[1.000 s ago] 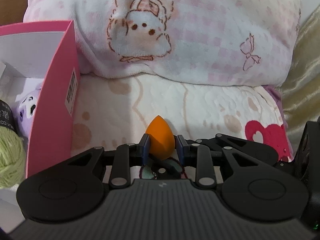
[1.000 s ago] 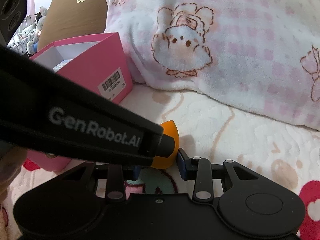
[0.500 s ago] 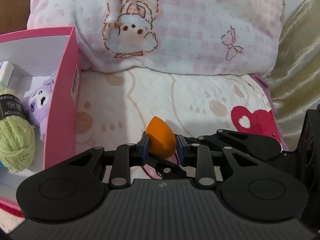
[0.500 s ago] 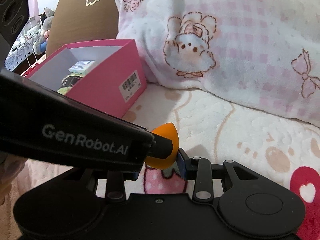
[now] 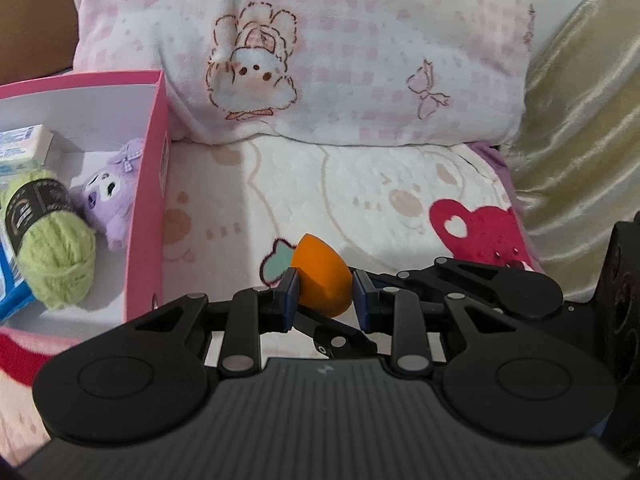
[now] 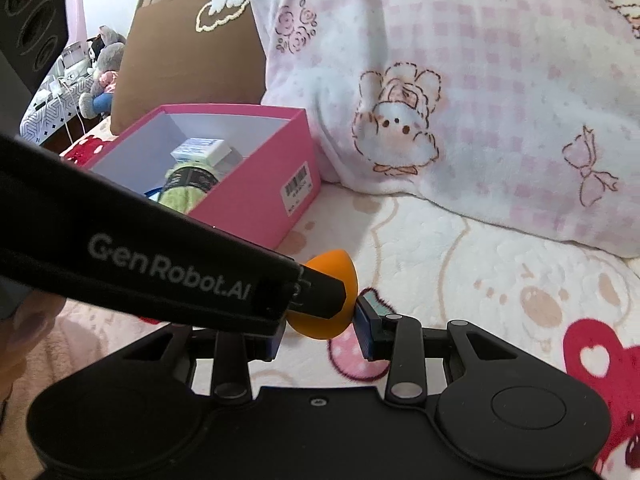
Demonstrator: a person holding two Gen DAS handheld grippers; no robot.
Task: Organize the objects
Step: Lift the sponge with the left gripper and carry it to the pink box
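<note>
My left gripper (image 5: 325, 295) is shut on an orange egg-shaped sponge (image 5: 322, 276) and holds it above the patterned blanket. In the right wrist view the sponge (image 6: 328, 292) shows behind the left gripper's arm, just ahead of my right gripper (image 6: 320, 330); whether its pads touch the sponge I cannot tell. A pink box (image 5: 150, 200) stands to the left, open on top. It holds a green yarn ball (image 5: 56, 236), a purple plush toy (image 5: 112, 196) and a small white carton (image 5: 24, 146). The box also shows in the right wrist view (image 6: 256, 196).
A large pink-and-white pillow (image 5: 320, 48) with a bunny print lies behind the blanket (image 5: 360, 200). A brown cushion (image 6: 188, 52) stands behind the box. Golden fabric (image 5: 580, 140) rises on the right. Stuffed toys (image 6: 102, 72) sit far back left.
Both grippers have risen and pulled back, the sponge lifted with them. More of the box's inside has come into view, with the yarn, plush and carton now visible.
</note>
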